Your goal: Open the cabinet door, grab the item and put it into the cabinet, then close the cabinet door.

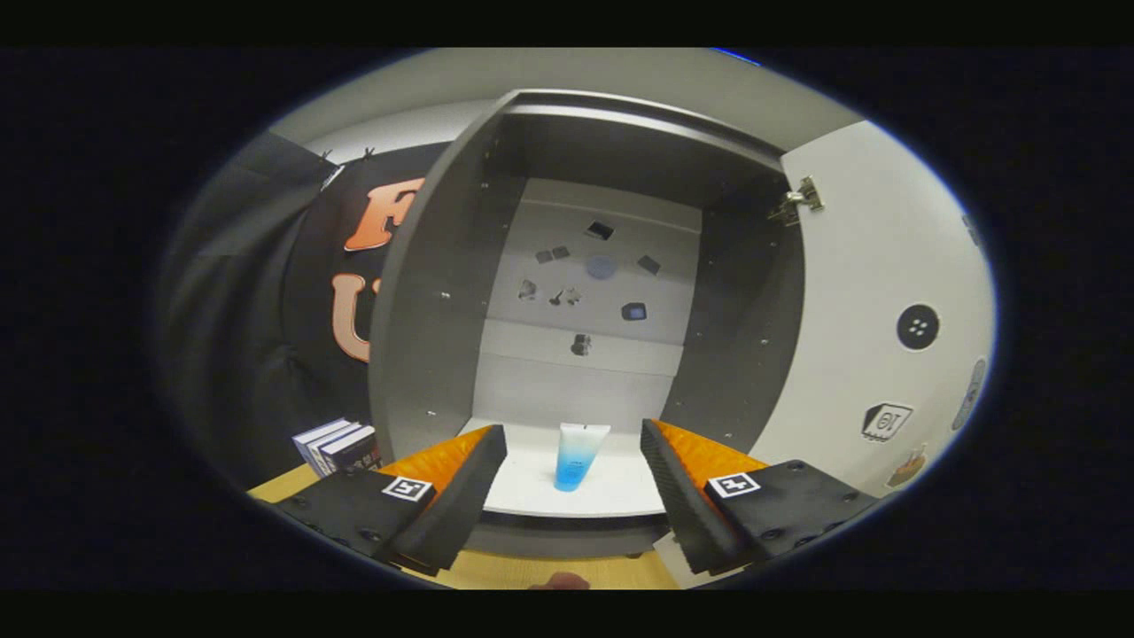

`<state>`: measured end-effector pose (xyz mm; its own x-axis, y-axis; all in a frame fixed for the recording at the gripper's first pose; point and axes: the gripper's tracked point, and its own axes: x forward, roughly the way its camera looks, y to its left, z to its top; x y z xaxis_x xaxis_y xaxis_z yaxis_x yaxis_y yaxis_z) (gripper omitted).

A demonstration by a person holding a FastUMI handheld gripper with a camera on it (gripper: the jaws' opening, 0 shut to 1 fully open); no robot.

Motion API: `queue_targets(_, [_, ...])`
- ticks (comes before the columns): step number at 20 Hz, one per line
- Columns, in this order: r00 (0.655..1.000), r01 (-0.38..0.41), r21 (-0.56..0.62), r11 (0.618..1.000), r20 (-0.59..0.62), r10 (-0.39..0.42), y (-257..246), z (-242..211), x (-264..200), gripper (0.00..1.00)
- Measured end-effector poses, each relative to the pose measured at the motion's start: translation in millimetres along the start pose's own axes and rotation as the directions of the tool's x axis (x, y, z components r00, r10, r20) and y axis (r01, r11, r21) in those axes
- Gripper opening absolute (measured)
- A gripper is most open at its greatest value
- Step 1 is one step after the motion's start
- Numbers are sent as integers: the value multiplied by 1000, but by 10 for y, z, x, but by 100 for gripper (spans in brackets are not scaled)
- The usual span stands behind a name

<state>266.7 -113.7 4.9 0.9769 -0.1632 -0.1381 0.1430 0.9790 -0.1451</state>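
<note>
The grey cabinet [425,292] stands with its white door [886,301] swung open to the right. On the white cabinet floor [611,492] stands a small tube [578,455], white on top and blue toward its lower end, upright on its cap. It sits inside the cabinet, beyond my fingertips and between their lines. My gripper [574,456] is open, its fingers wide apart in front of the cabinet's sill, with nothing held between them.
Several stickers dot the cabinet's back wall [594,266] and the inside of the door. A hinge [800,200] shows at the door's top. A few books [341,446] stand left of the cabinet on the wooden table [540,571].
</note>
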Motion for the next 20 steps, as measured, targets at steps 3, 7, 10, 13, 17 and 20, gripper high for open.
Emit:
queue_targets(3, [999,41,7,999,28,-41,-172,77,-660,97])
queue_targets(7, [994,107,11,994,23,-107,-515,-55,-1418,97])
queue_targets(10, [985,170,37,985,27,-171,-900,-206,-1904,97])
queue_targets(13, [969,248,22,969,9,-248,-1377,-405,-2358,98])
queue_targets(17, [935,353,-9,936,-15,-353,-1962,-592,-2941,98])
queue_targets(20, [887,458,-34,888,-43,-459,-2492,-711,-3272,98])
